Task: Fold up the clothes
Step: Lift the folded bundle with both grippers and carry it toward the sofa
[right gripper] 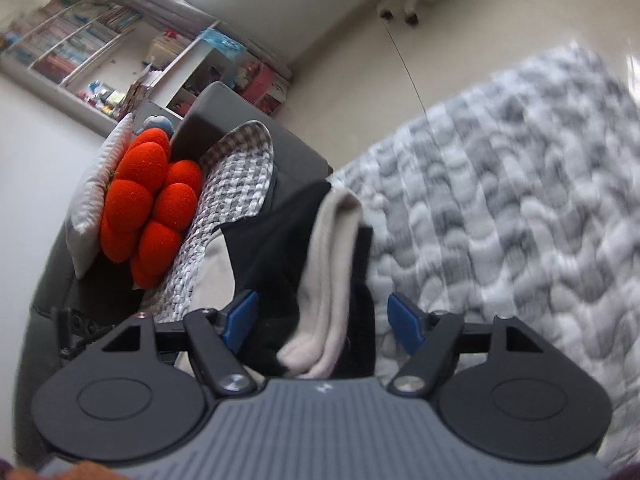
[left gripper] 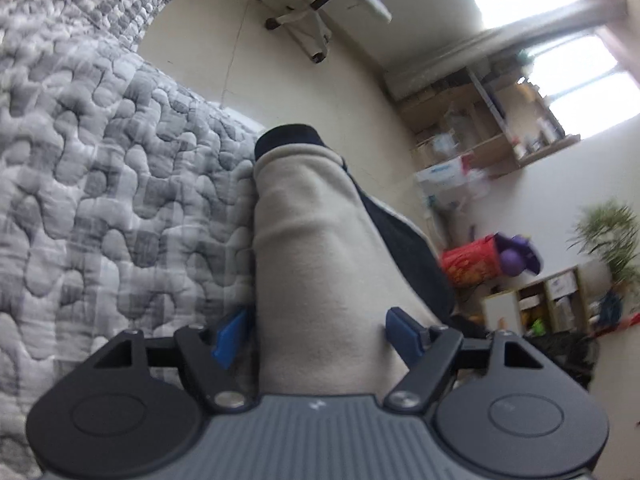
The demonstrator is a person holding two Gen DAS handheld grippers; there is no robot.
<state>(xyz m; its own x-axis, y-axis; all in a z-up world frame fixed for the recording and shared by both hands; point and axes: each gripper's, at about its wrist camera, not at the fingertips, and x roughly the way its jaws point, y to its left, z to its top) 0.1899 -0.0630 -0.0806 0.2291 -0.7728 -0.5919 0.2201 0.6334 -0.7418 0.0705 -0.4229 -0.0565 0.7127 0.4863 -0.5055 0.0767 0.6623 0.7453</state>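
A beige and navy garment point(left gripper: 312, 240) hangs between the fingers of my left gripper point(left gripper: 316, 336), lifted beside the grey quilted bed cover point(left gripper: 100, 168). The blue pads point(left gripper: 230, 334) stand wide apart with cloth bunched between them. In the right wrist view the same garment point(right gripper: 332, 280), folded in beige and black layers, lies between the fingers of my right gripper point(right gripper: 322, 322). Its blue pads point(right gripper: 404, 322) are also spread, and cloth fills only part of the gap. Whether either gripper pinches the cloth is hidden.
The quilted cover point(right gripper: 500, 208) fills the right wrist view's right side. An orange flower cushion point(right gripper: 148, 204) and checked pillow point(right gripper: 236, 196) lie on a grey sofa point(right gripper: 228, 112). A white office chair point(left gripper: 312, 12), shelves point(left gripper: 480, 132) and a red bag point(left gripper: 472, 264) stand on the floor.
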